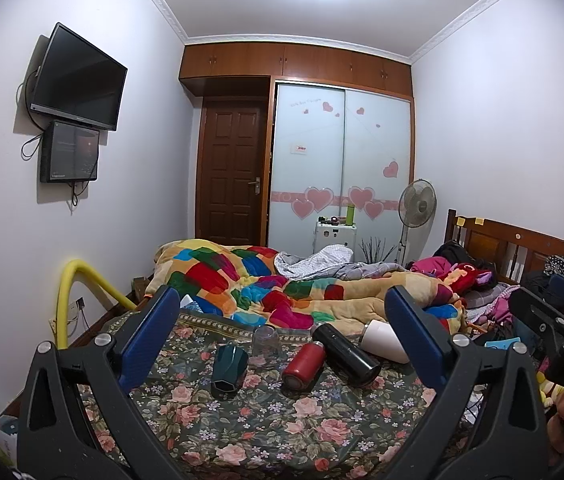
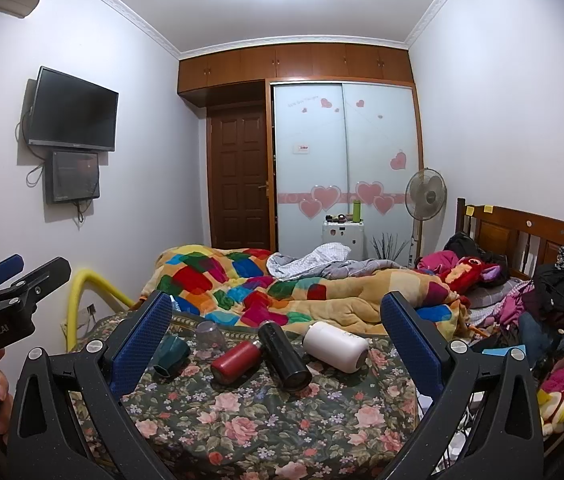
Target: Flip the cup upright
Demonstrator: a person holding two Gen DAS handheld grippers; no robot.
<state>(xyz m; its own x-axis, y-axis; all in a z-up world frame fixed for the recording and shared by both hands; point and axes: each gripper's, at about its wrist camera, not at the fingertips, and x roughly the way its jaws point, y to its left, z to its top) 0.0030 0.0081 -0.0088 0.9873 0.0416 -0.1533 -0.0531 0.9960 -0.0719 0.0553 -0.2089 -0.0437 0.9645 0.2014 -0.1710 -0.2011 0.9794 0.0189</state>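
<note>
Cups lie on the bed (image 1: 266, 432): green cup (image 1: 229, 372) tipped, glass (image 1: 266, 343) inverted. Both your hand-held grippers, left (image 1: 282, 344) and right (image 2: 278, 344), are spread wide, empty. Soft bedding risks a righted cup toppling against the bottles (image 1: 345, 354).

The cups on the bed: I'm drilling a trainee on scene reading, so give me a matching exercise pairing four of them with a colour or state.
Things:
1. Faceted cup
2. Glass
3. Small bottle
4. Flask next to the small bottle

Descriptions:
A. Clear, upside down
B. Black, lying on its side
C. Dark green, tipped over
D. Red, lying on its side

Pairs: 1-C, 2-A, 3-D, 4-B
</note>
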